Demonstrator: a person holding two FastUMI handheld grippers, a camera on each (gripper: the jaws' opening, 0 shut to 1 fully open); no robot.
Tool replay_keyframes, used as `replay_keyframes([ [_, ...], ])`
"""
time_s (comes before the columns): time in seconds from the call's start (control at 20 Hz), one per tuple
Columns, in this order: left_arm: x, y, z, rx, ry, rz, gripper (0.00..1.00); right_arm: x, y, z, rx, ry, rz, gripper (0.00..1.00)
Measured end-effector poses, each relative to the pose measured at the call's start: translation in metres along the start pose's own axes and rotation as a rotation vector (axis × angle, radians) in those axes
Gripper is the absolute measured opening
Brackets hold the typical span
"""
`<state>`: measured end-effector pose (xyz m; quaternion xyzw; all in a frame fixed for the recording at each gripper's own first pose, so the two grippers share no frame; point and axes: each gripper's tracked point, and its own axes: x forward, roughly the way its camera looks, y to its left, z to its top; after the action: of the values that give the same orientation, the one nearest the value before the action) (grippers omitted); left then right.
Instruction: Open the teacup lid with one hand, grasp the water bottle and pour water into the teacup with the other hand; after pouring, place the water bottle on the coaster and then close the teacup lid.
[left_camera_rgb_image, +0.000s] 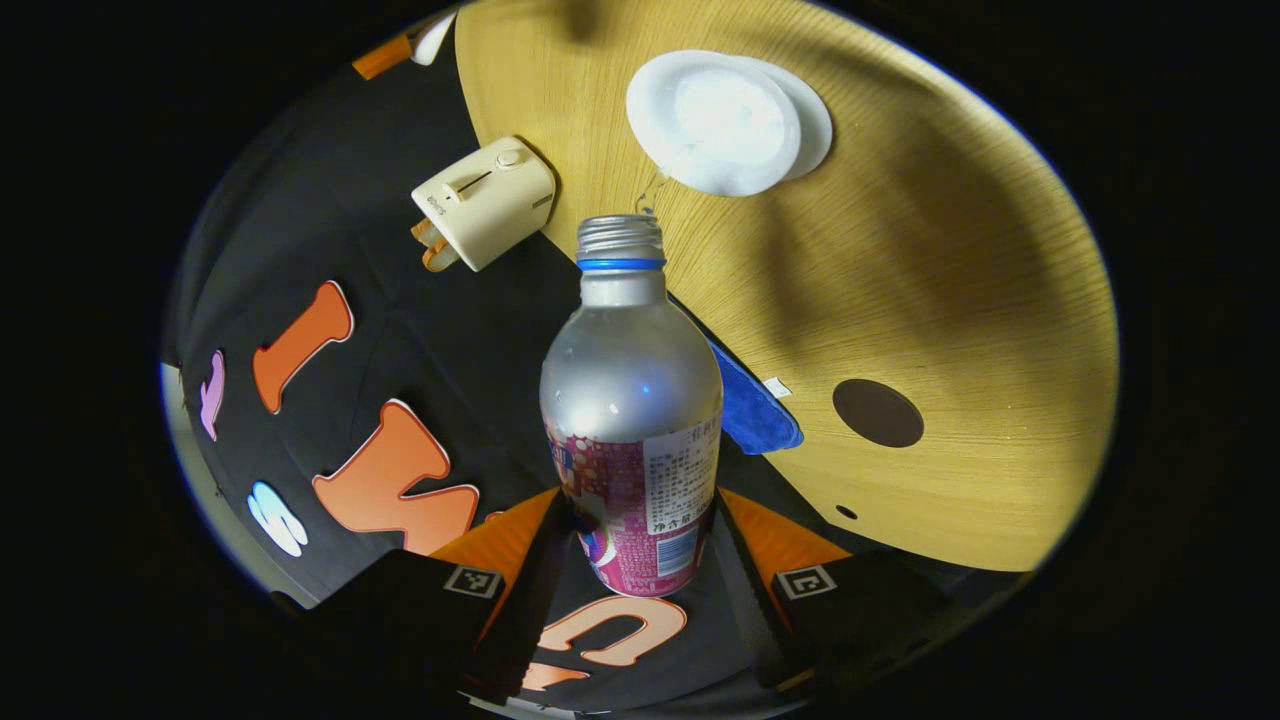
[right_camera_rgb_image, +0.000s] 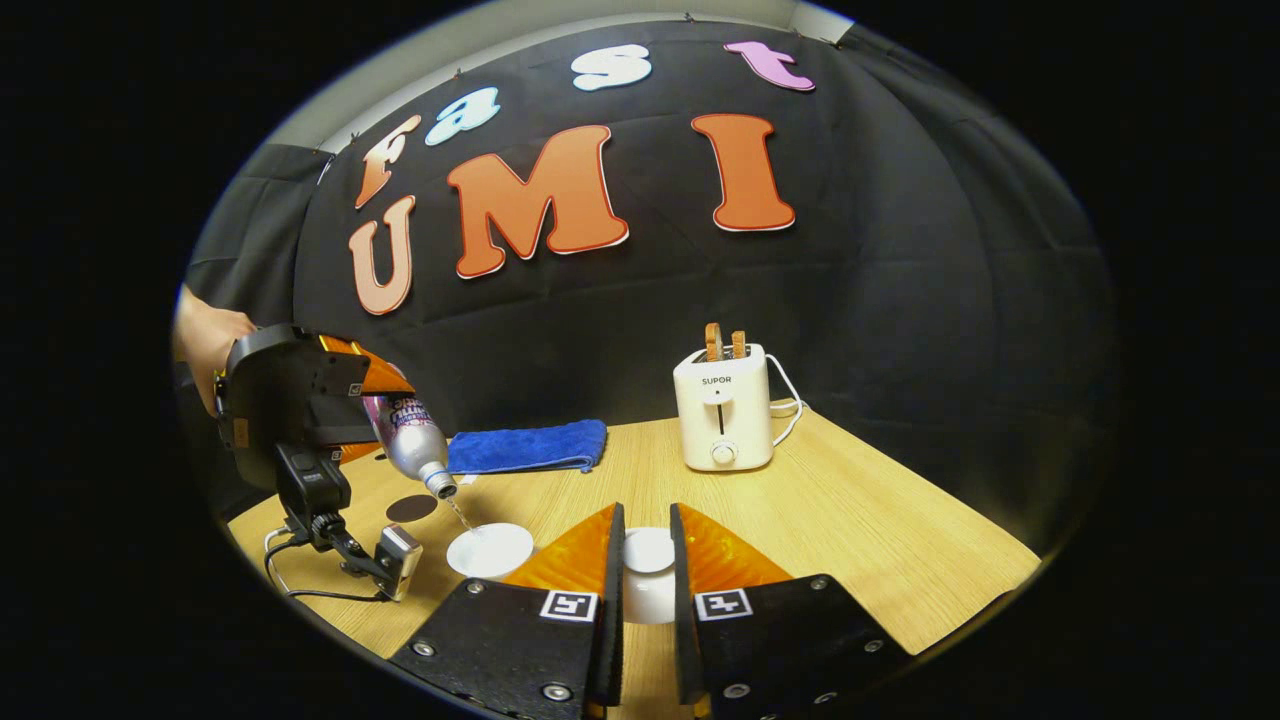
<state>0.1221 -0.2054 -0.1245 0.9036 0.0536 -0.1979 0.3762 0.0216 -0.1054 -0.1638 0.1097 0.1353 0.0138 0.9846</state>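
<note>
My left gripper (left_camera_rgb_image: 640, 500) is shut on the silver water bottle (left_camera_rgb_image: 630, 400) with a pink label, gripping it low on the body. The bottle is uncapped and tilted neck-down toward the white teacup (left_camera_rgb_image: 715, 120), and a thin stream of water (left_camera_rgb_image: 648, 195) falls into the cup. From the right gripper view, the left gripper (right_camera_rgb_image: 385, 395) holds the bottle (right_camera_rgb_image: 410, 445) slanted over the open teacup (right_camera_rgb_image: 490, 548). My right gripper (right_camera_rgb_image: 645, 520) is shut on the white teacup lid (right_camera_rgb_image: 648, 552), held to the right of the cup. A dark round coaster (left_camera_rgb_image: 878, 412) (right_camera_rgb_image: 411, 508) lies on the table beside the cup.
A folded blue cloth (right_camera_rgb_image: 527, 447) lies at the back of the wooden table (right_camera_rgb_image: 880, 540). A cream toaster (right_camera_rgb_image: 722, 410) with two slices of toast stands at the back right, its cord trailing behind. A person's hand (right_camera_rgb_image: 205, 340) holds the left gripper, and a cable hangs below it.
</note>
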Motion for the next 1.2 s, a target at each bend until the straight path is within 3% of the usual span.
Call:
replay_keyframes([
  [0.8, -0.005, 0.02, 0.014, 0.093, 0.001, 0.076, 0.85, 0.003, 0.001, -0.003, -0.008, 0.012, 0.007, 0.22],
  [1.2, -0.007, 0.017, 0.023, -0.003, -0.034, 0.116, 0.84, 0.004, 0.01, -0.005, 0.002, 0.024, 0.021, 0.22],
])
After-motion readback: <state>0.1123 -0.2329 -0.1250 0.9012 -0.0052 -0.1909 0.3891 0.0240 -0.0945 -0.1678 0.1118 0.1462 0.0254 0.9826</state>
